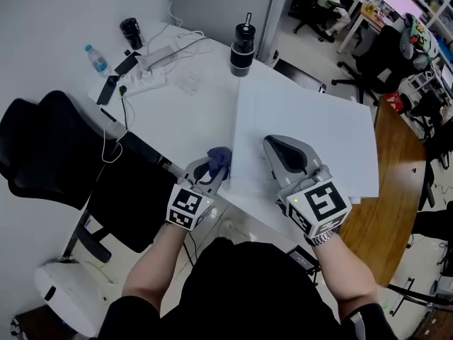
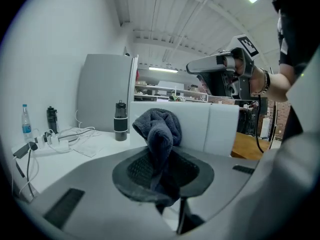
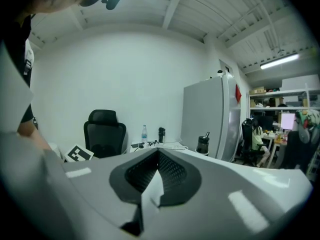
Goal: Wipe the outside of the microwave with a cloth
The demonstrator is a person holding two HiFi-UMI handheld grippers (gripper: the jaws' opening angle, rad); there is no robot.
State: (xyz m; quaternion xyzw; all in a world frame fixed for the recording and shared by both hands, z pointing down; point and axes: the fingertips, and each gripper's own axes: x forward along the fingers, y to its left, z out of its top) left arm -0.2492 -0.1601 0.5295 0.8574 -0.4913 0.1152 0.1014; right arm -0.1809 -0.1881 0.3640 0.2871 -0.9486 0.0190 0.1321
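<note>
The microwave (image 1: 304, 129) shows from above as a big white box on the white table; its white wall (image 2: 200, 126) stands just ahead in the left gripper view. My left gripper (image 1: 214, 167) is shut on a dark blue cloth (image 1: 219, 158), which is bunched up at the box's left near corner. In the left gripper view the cloth (image 2: 159, 126) sticks up from between the pads (image 2: 137, 169). My right gripper (image 1: 271, 144) is shut and holds nothing; it hovers over the near part of the microwave's top. In its own view the right gripper (image 3: 158, 156) has its jaws pressed together.
A black bottle (image 1: 242, 48) stands behind the microwave. A power strip with cables (image 1: 152, 73), a water bottle (image 1: 97, 57) and a black cup (image 1: 132, 32) lie at the table's far left. Black chairs (image 1: 42, 147) stand left; a wooden desk (image 1: 386, 211) right.
</note>
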